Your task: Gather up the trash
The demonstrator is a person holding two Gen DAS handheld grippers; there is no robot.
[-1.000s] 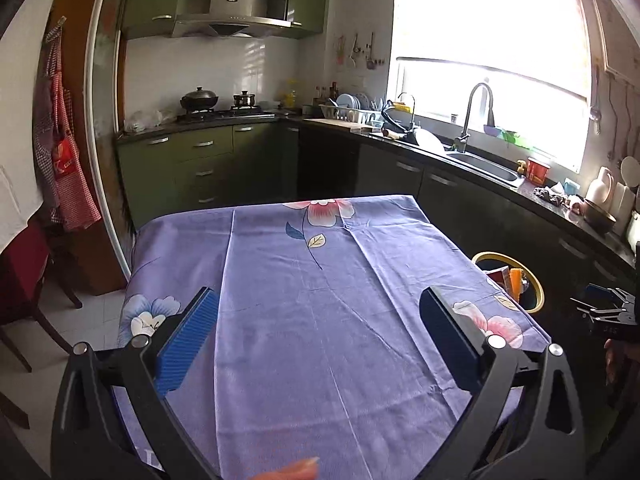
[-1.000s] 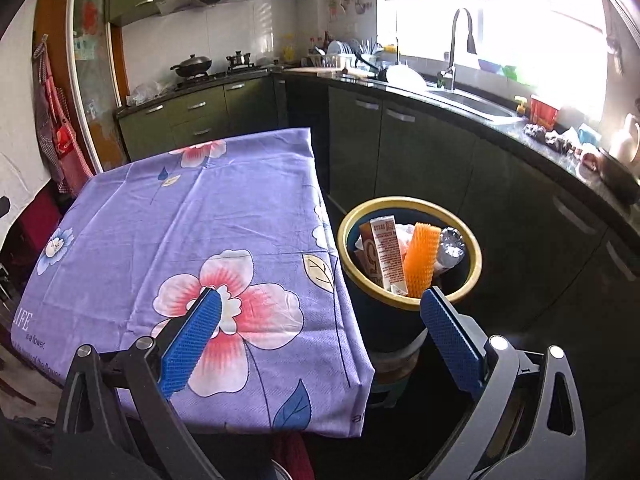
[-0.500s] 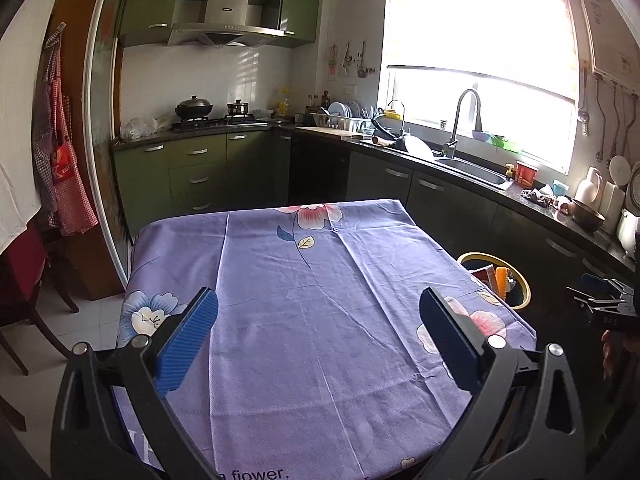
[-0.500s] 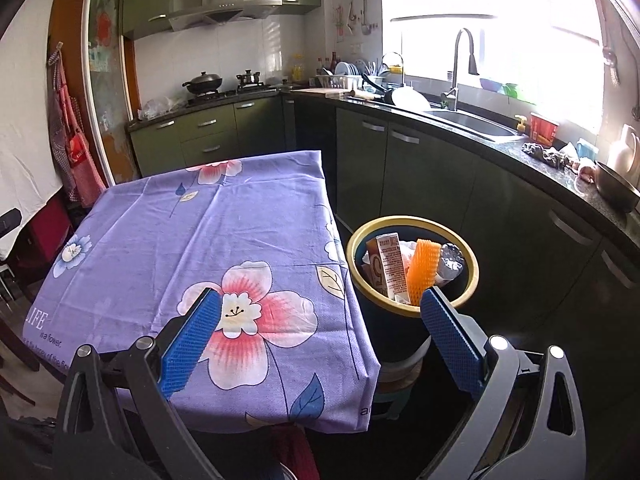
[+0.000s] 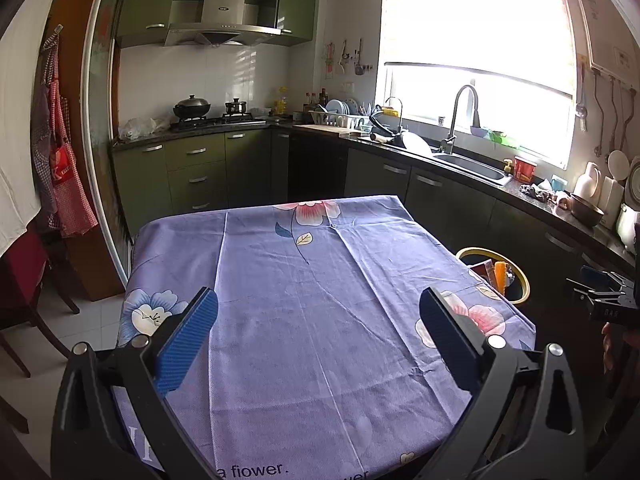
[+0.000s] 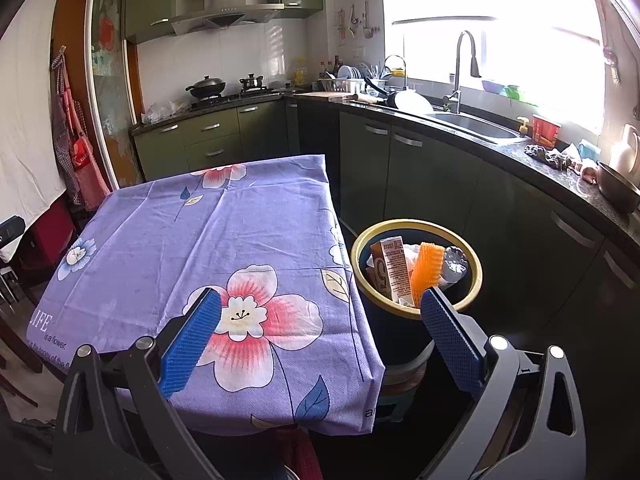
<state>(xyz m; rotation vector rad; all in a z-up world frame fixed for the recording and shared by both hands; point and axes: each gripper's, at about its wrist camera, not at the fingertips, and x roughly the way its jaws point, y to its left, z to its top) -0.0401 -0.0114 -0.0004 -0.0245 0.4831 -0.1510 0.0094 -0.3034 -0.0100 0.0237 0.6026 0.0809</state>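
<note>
The left gripper (image 5: 318,332) is held above a table covered with a purple cloth with big pink and blue flowers (image 5: 320,300). Its two blue fingers (image 5: 186,340) are wide apart and hold nothing. The cloth top is bare.

The right gripper (image 6: 320,330) is over the near right corner of the same purple flower cloth (image 6: 200,240). Its blue fingers (image 6: 450,336) are wide apart too, and nothing is between them.

Just beside the right edge of the table stands a dark round trash bin with a yellow rim (image 6: 474,280). The trash is inside it. A tall brown and white carton (image 6: 394,270) stands up in the bin. An orange bumpy foam net (image 6: 426,266) leans next to it. A shiny silver wrapper (image 6: 454,266) sits at the right of that. Some white paper shows behind them. In the left view the same bin (image 5: 520,276) peeks out past the table's right edge.

Behind the table runs a dark kitchen counter (image 6: 500,148) with a steel sink (image 6: 476,128) under a bright window.
</note>
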